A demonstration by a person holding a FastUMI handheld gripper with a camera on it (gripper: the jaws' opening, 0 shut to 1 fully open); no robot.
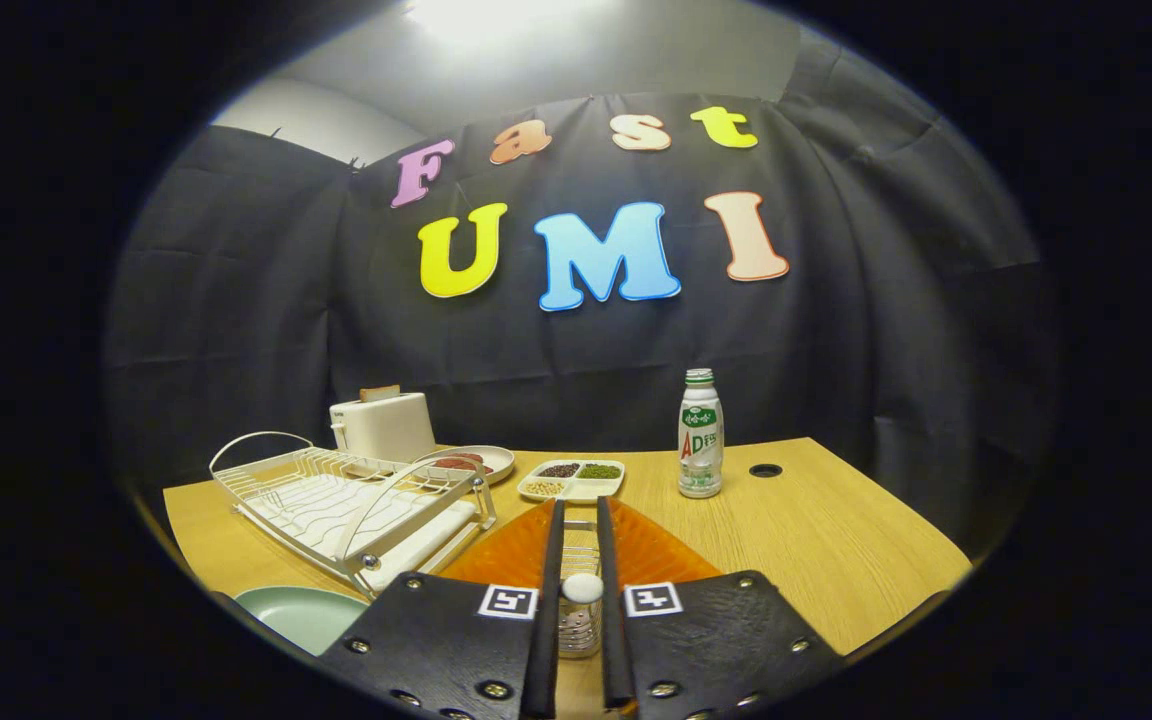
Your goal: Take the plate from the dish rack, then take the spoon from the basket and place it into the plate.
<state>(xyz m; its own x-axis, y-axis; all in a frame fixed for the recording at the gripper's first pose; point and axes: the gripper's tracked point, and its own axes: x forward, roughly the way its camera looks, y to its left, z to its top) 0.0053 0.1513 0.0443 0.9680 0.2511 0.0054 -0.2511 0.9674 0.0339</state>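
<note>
1. Since the plate [301, 612] already lies on the table [836, 540] beside the rack [356, 505], we judge the spoon step is under way.
2. We see the gripper [579, 520] fingers nearly together, a spoon [581, 588] handle's white knob between them over the basket [578, 625]; whether both press it, we cannot tell.
3. Beyond: orange mat [656, 550], snack tray [576, 480], bottle [700, 435], toaster [383, 425]. The rack flanks the way to the plate.

From my feed the table [836, 540] carries everything. Gripper [578, 560] fingers sit close together around the spoon [581, 588], over the basket [579, 600] on a mat [656, 550]. Dish rack [356, 505] at 10 o'clock, plate [301, 612] at 8 o'clock beside it. Toaster [383, 425] behind the rack, dish [481, 462] right of it. Divided tray [574, 480] at 12, bottle [700, 435] at 1 o'clock.
</note>
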